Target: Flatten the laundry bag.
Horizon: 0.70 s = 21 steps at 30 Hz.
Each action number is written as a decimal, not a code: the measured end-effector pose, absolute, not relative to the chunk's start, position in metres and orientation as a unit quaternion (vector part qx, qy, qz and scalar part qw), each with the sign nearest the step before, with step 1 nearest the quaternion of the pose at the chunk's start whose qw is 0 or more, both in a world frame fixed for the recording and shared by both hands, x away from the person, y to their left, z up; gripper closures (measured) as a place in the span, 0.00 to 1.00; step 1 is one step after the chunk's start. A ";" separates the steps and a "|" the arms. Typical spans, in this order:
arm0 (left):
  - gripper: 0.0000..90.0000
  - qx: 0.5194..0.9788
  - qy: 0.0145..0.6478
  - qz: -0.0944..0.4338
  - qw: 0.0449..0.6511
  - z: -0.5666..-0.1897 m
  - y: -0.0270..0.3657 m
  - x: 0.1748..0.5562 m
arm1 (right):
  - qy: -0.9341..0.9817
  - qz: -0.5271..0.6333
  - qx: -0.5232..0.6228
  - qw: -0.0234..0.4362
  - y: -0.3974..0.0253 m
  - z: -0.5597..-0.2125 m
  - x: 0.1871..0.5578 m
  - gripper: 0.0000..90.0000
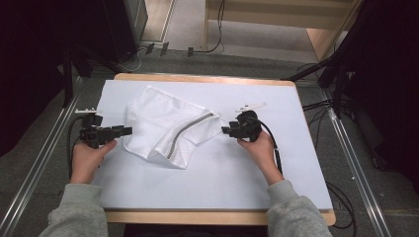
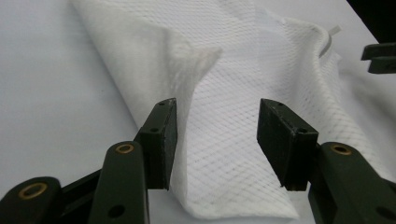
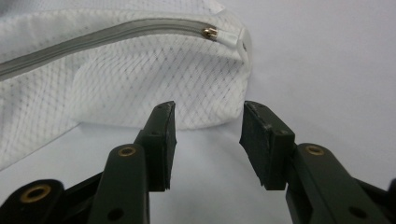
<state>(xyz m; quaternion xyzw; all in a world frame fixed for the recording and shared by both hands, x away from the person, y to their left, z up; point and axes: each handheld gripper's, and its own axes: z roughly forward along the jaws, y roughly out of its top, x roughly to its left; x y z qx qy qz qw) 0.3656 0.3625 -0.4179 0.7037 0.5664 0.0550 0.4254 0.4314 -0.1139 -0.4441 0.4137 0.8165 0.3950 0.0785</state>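
Observation:
A white mesh laundry bag (image 1: 165, 128) with a grey zipper (image 1: 187, 130) lies crumpled on the white table (image 1: 227, 173). My left gripper (image 1: 127, 131) is at the bag's left edge, open, with mesh (image 2: 224, 135) lying between and below its jaws. My right gripper (image 1: 226, 130) is open just right of the bag's right corner, a little short of the mesh (image 3: 154, 88). The zipper pull (image 3: 210, 32) sits near that corner, with the zipper (image 3: 102, 35) shut along its length. The right gripper's jaw tips (image 2: 379, 57) show far off in the left gripper view.
The white sheet covers a wooden tabletop (image 1: 197, 78) with bare room in front of and beside the bag. Cables (image 1: 276, 148) trail from both grippers. Black stands (image 1: 341, 69) and floor cables lie beyond the table's right side.

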 end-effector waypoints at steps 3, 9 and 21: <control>0.53 0.707 0.563 0.056 0.425 -0.415 0.362 0.358 | 0.815 0.395 0.417 0.079 -0.111 -0.447 0.440 0.63; 0.52 0.714 0.557 0.059 0.420 -0.415 0.359 0.348 | 0.819 0.379 0.424 0.082 -0.104 -0.458 0.456 0.63; 0.51 0.713 0.556 0.060 0.423 -0.415 0.361 0.346 | 0.827 0.361 0.420 0.095 -0.096 -0.470 0.458 0.91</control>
